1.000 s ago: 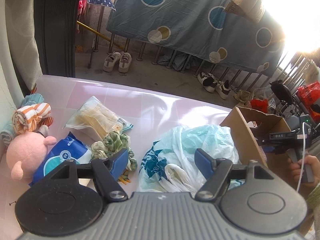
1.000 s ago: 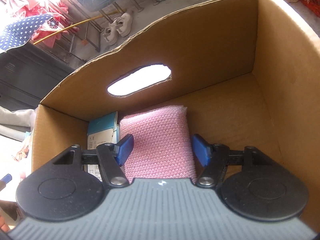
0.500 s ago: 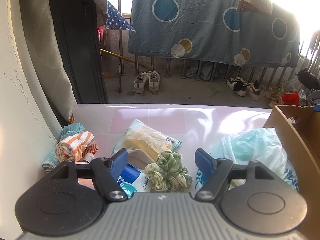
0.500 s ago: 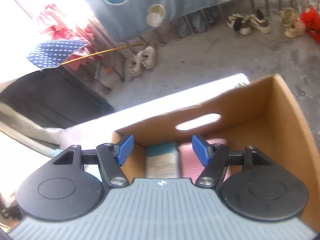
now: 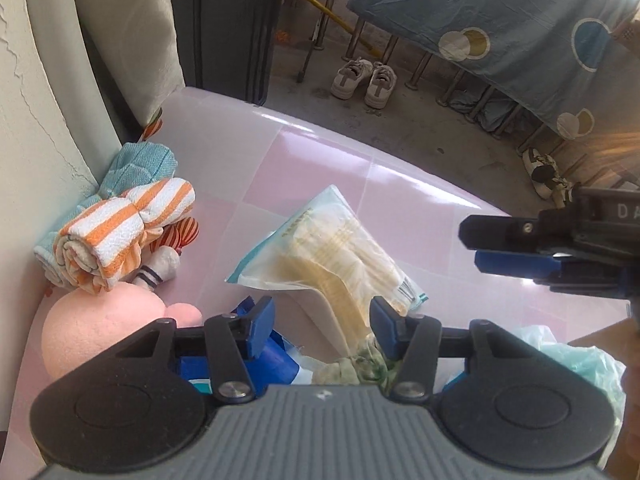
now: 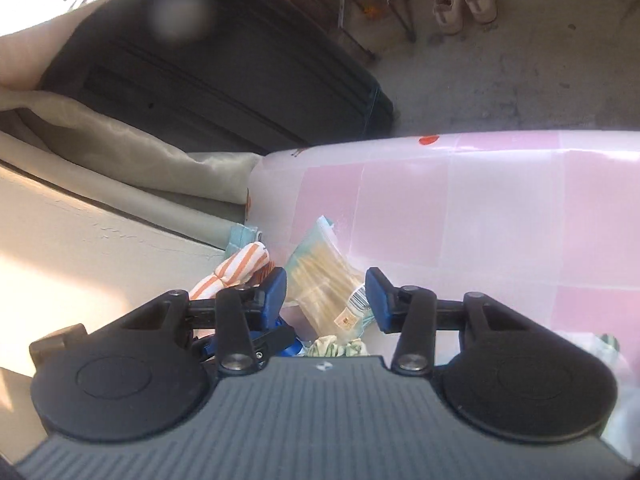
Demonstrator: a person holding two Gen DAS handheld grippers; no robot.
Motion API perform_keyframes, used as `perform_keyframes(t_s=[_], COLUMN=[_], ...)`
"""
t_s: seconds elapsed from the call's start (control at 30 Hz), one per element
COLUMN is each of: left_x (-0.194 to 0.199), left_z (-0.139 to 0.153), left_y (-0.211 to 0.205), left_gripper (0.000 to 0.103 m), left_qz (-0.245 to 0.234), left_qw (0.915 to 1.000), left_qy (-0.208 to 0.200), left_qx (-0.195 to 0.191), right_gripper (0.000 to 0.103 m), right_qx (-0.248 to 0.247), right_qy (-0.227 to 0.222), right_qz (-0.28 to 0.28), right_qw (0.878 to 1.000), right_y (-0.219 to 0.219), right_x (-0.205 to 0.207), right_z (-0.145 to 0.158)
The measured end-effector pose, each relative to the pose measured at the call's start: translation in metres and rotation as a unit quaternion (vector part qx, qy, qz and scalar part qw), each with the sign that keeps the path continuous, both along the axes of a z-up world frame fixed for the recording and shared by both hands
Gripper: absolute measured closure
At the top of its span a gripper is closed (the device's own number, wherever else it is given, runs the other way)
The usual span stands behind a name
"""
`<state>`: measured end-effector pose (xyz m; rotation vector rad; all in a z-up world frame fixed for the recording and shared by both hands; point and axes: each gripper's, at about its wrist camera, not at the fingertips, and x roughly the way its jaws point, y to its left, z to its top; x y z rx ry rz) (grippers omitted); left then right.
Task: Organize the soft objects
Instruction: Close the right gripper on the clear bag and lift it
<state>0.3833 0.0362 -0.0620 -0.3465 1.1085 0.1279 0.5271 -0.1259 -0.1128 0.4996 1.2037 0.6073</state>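
Below left gripper (image 5: 322, 322): crumpled green-and-white cloth scrunchie (image 5: 356, 366), unpinched, jaws closing | right gripper (image 6: 326, 294): closing, empty, over clear packet of yellow sheets (image 6: 324, 280) | pink-tiled bench (image 5: 320, 168)

The green scrunchie (image 5: 360, 368) and blue wipes pack (image 5: 276, 360) lie half hidden behind the gripper body at lower centre. The plastic bag (image 5: 588, 364) is cut off lower right.

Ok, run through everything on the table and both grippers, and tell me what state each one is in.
Left gripper: jaws closing, nothing between them.
Right gripper: jaws closing, empty.
Striped towel: rolled up.
Clear packet: sealed, lying flat.
Green scrunchie: bunched, on the table.
Pink plush: lying beside the towel.
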Motion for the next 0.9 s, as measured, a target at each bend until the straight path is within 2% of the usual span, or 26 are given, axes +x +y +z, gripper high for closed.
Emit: perform_keyframes(t_s=[0.07,0.2,0.27,0.33,0.37,0.43,0.47,0.63,0.9], left_x=[0.007,0.018,0.021,0.022,0.022,0.022,0.022,0.018,0.000], left_z=[-0.009,-0.024,-0.029,-0.032,-0.032,-0.031,-0.030,-0.021,0.016], left_y=[0.003,0.005,0.003,0.000,-0.002,-0.006,-0.009,-0.021,-0.037], left_gripper=[0.051,0.050,0.053,0.061,0.064,0.076,0.076,0.091,0.094], left_qz=[0.013,0.021,0.023,0.023,0.020,0.015,0.016,0.000,-0.030], left_qw=[0.9998,0.9992,0.9990,0.9990,0.9991,0.9992,0.9993,1.0000,0.9991], left_qy=[0.014,0.023,0.030,0.029,0.026,0.025,0.025,0.004,-0.030], left_qx=[-0.011,-0.025,-0.023,-0.025,-0.026,-0.026,-0.022,-0.002,0.001], right_gripper=[0.061,0.061,0.061,0.063,0.066,0.074,0.076,0.084,0.088], right_qx=[-0.031,-0.048,-0.050,-0.033,-0.033,-0.034,-0.032,-0.021,-0.016], right_qy=[0.021,0.041,0.043,0.042,0.042,0.046,0.051,0.048,0.035], right_qz=[0.015,0.016,0.016,0.023,0.023,0.034,0.041,0.035,0.029], right_qw=[0.999,0.998,0.998,0.998,0.998,0.998,0.997,0.998,0.999], right_y=[0.036,0.055,0.058,0.064,0.064,0.065,0.065,0.058,0.041], right_x=[0.020,0.037,0.039,0.036,0.036,0.035,0.032,0.026,0.012], right_z=[-0.028,-0.058,-0.062,-0.070,-0.070,-0.076,-0.083,-0.078,-0.053])
